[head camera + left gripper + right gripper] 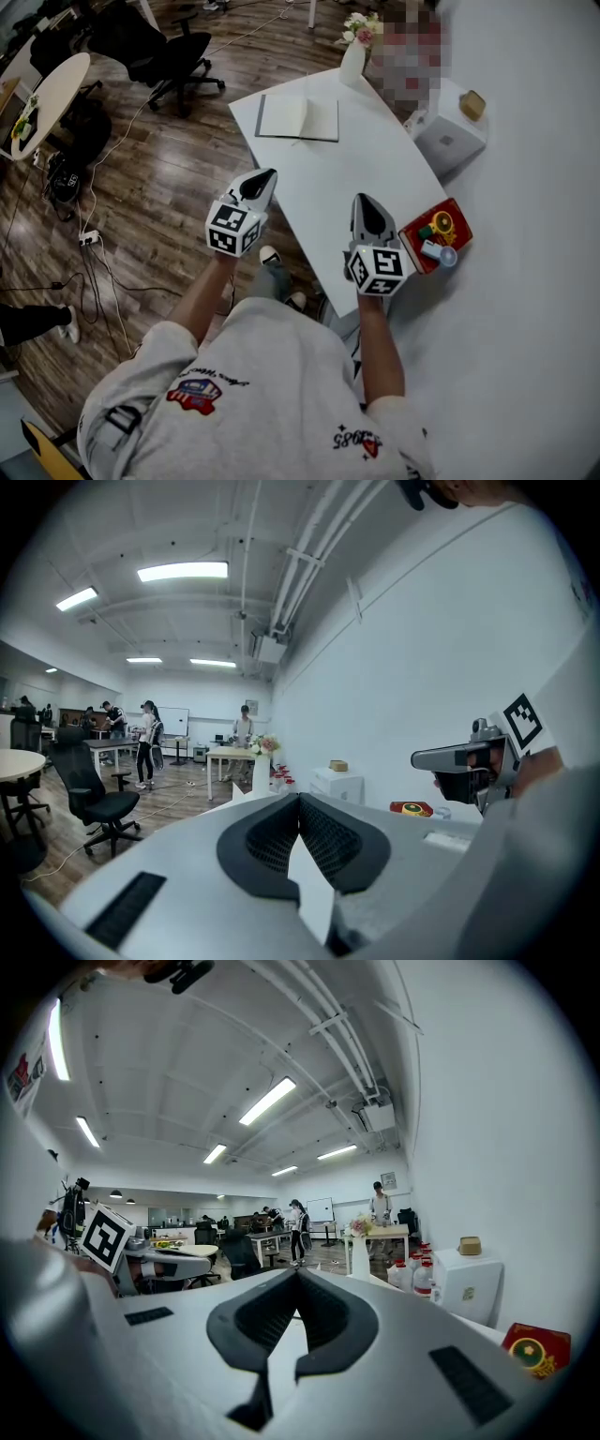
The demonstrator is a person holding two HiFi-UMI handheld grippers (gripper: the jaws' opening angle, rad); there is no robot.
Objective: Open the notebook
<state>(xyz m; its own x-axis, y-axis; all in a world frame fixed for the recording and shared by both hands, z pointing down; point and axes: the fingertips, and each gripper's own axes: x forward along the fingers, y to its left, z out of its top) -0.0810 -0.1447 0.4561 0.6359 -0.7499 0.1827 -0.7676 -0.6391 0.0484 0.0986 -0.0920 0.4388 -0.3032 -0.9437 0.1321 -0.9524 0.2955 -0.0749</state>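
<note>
L tongs (267,175) are closed tight, tips pressed together, nothing between them. R tongs (366,199) look the same: tips meet, nothing held. Both are held out roughly level by the person, side by side w/ a gap between them. The L pair sits at the near-left edge of the white table (375,159); the R pair is over the table's near part, just beside a red box (457,217) w/ small items in it.

The notebook (298,118) lies flat at the far end of the table, well apart from both tongs, neither touching it. From the head view it seems to show two pale halves w/ a line down the middle; can't tell more than that. Just beyond it, at the far corner, stands a white vase w/ flowers (354,54). To the right of the table is a white cabinet (450,139) w/ a small brown thing on top. A black office chair (173,56) stands on the wood floor to the left.
</note>
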